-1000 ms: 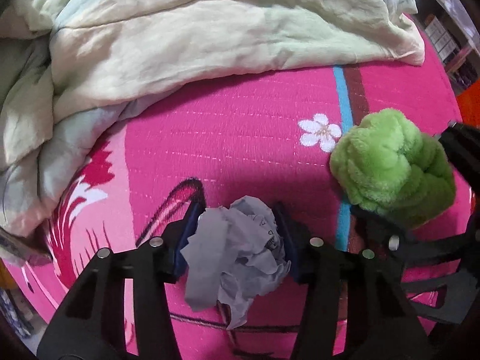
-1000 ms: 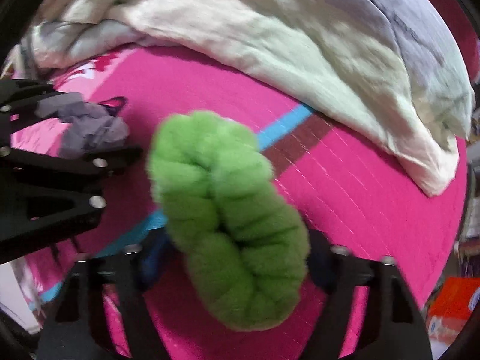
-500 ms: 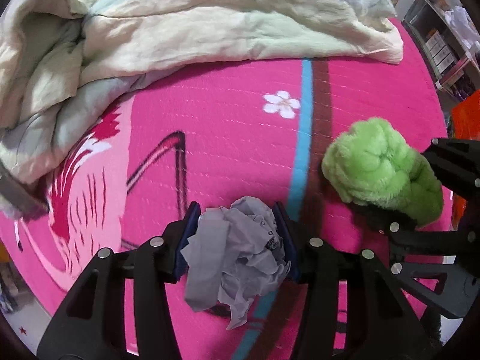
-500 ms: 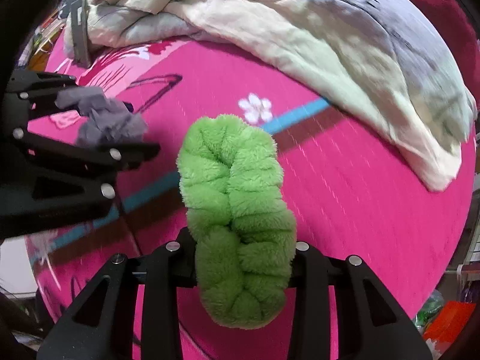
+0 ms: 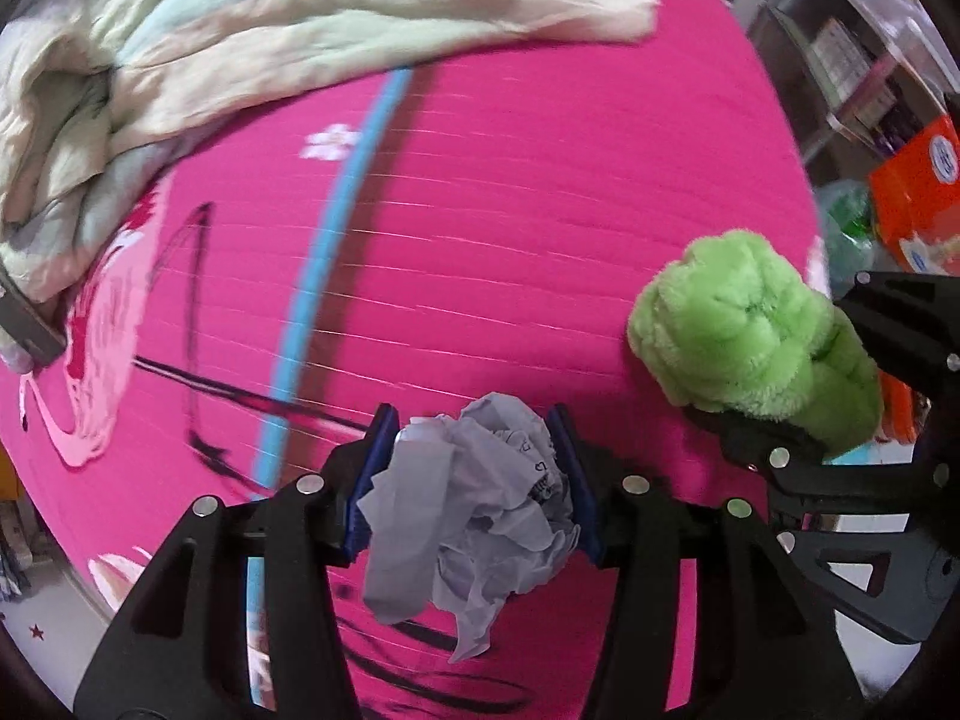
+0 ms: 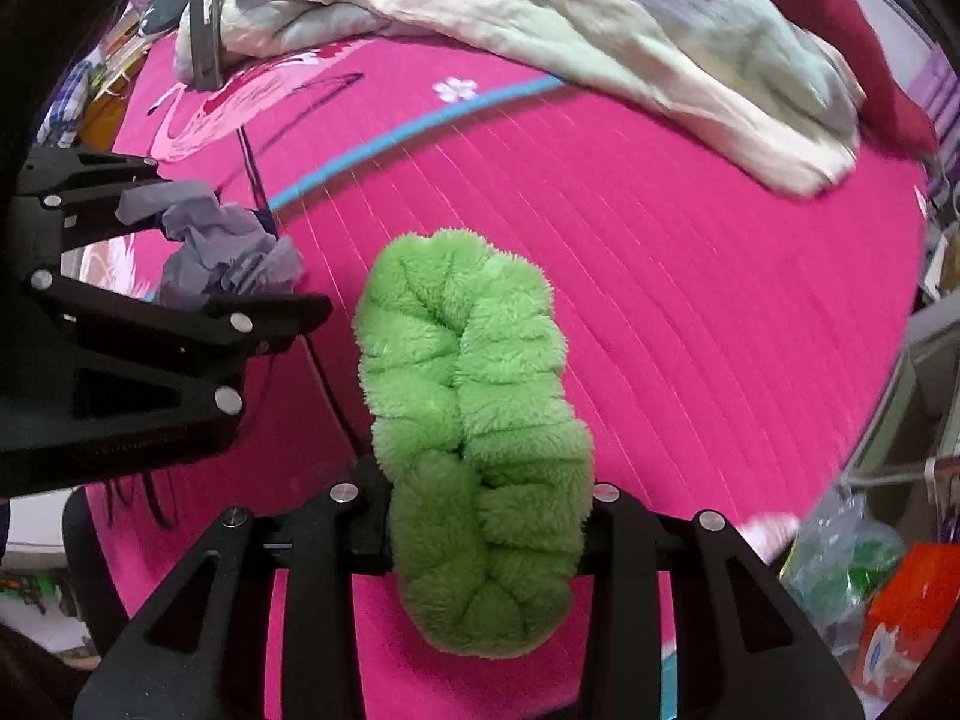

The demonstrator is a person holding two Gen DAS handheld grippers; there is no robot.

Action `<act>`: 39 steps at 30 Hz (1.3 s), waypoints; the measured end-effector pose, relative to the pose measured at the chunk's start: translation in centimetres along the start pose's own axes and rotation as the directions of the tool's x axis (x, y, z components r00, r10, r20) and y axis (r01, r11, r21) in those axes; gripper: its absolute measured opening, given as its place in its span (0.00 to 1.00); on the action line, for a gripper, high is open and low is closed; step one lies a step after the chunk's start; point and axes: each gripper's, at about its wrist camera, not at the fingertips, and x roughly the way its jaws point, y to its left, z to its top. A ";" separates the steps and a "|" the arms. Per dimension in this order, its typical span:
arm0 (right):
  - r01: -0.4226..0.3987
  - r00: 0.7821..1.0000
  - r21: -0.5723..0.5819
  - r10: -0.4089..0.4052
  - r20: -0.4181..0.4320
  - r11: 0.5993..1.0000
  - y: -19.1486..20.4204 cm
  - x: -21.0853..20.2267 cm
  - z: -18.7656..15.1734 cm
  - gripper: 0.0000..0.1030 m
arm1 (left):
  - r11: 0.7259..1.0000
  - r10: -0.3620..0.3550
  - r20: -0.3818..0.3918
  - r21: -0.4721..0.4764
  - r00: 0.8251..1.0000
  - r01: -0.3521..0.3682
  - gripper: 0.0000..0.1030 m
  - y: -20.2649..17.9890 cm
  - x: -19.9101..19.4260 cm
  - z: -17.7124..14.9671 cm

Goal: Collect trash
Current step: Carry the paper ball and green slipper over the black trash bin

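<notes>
From my left wrist, my left jaws (image 5: 474,477) are clamped on a crumpled grey paper wad (image 5: 474,504); the blue pads (image 5: 375,480) press it from both sides, and its loose ends hang below them, clear of the bed; the jaws have just eased a little wider, yet the wad sits firm between them; under it spreads a pink bedcover (image 5: 540,228) with a blue stripe (image 5: 336,222), a white flower (image 5: 330,143) and dark drawn lines; a pale quilt (image 5: 270,24) lies heaped along the far and left edge; to the right, my right jaws (image 5: 786,420) carry a fuzzy green cloth (image 5: 738,336), near the wad but apart from it; beyond the bed's right edge stand shelves (image 5: 840,72) and an orange box (image 5: 918,192).

From my right wrist, my right jaws (image 6: 486,510) are closed tight on the green cloth (image 6: 474,420), pinching its lower part while the rest bulges up and forward; the cloth is held above the bedcover (image 6: 690,300), not resting on it; at left, my left jaws (image 6: 198,252) show from the side with the grey wad (image 6: 222,252) between them; the quilt (image 6: 600,18) runs across the far side; a grey flat object (image 6: 204,36) stands against it at upper left; at lower right, off the bed, sit a clear plastic bag (image 6: 840,546) and the orange box (image 6: 912,612).
</notes>
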 end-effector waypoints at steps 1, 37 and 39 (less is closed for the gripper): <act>0.002 1.000 0.007 -0.002 0.000 1.000 -0.5 -0.3 -0.6 0.32 | 1.000 -0.002 -0.002 0.008 1.000 0.002 0.49 -0.5 -0.1 0.5; 0.065 0.994 0.369 -0.095 0.063 0.927 -21.7 -9.3 -19.5 0.32 | 0.950 -0.049 -0.049 0.306 0.998 0.062 0.51 -25.9 2.4 7.7; 0.076 0.992 0.393 -0.108 0.060 0.916 -23.1 -9.5 -20.6 0.32 | 0.945 -0.062 -0.060 0.318 0.996 0.078 0.51 -27.0 2.9 8.2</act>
